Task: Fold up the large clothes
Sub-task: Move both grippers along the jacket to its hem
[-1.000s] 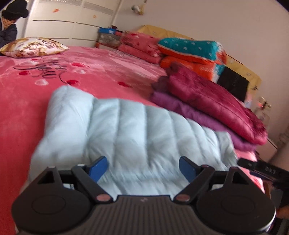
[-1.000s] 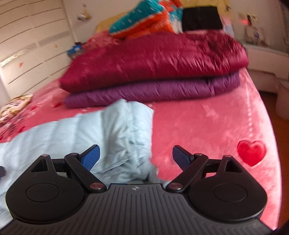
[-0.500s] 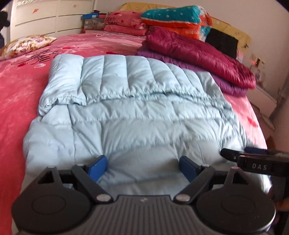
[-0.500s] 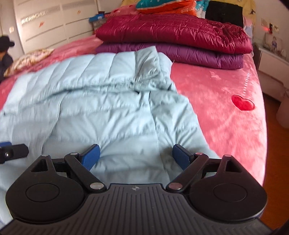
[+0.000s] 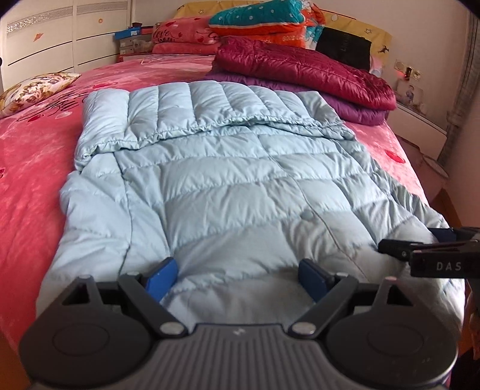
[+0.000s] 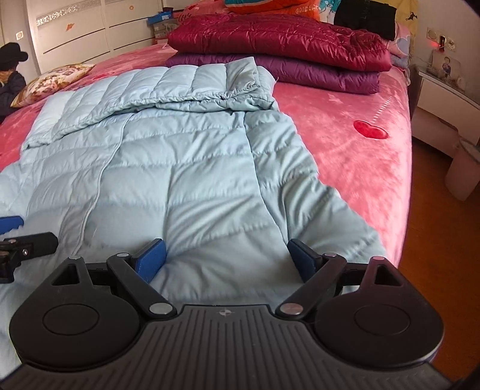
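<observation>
A light blue quilted down coat [image 5: 228, 186] lies flat on the pink bed, its far end folded back over itself. It also fills the right wrist view [image 6: 180, 168]. My left gripper [image 5: 240, 277] is open and empty over the coat's near edge. My right gripper [image 6: 225, 261] is open and empty over the near edge further right. The right gripper's fingers [image 5: 402, 250] show at the right of the left wrist view. The left gripper's fingers [image 6: 30, 243] show at the left of the right wrist view.
A maroon coat [image 5: 300, 72] lies folded on a purple one [image 5: 357, 112] at the far right of the pink bed cover [image 5: 27, 168]. Pillows and blankets [image 5: 258, 18] are stacked at the headboard. A floral cushion [image 5: 33, 90] lies far left. The bed's right edge drops to a wooden floor [image 6: 444, 240].
Both grippers pulled back from the coat's far end toward its near edge. The far end of the coat now lies folded over. Both stayed open.
</observation>
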`<state>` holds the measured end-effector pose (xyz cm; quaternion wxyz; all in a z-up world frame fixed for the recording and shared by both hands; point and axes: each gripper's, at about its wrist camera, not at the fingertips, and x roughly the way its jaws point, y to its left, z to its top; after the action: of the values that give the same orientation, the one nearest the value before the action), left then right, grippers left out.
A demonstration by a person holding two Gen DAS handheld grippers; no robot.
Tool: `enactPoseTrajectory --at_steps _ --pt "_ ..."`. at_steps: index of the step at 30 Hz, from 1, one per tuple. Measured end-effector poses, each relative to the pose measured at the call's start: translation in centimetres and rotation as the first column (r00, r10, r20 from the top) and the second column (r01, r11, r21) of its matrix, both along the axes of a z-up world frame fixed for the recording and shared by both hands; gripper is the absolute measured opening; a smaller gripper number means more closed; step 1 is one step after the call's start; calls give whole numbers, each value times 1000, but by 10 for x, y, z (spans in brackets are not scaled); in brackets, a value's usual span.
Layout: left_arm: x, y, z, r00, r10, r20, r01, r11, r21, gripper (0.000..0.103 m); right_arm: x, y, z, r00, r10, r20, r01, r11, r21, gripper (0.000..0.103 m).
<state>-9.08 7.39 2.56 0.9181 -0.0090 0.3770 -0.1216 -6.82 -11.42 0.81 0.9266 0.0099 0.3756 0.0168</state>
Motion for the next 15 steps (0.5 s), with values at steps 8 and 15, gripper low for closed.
enactPoseTrajectory --at_steps 8,15 --pt "-28 19 15 999 9 -46 -12 997 -73 88 -35 -5 7 999 5 -48 -5 1000 9 103" --pt "-42 74 36 985 152 -81 -167 958 -231 88 -58 -44 29 998 -56 36 55 998 33 103"
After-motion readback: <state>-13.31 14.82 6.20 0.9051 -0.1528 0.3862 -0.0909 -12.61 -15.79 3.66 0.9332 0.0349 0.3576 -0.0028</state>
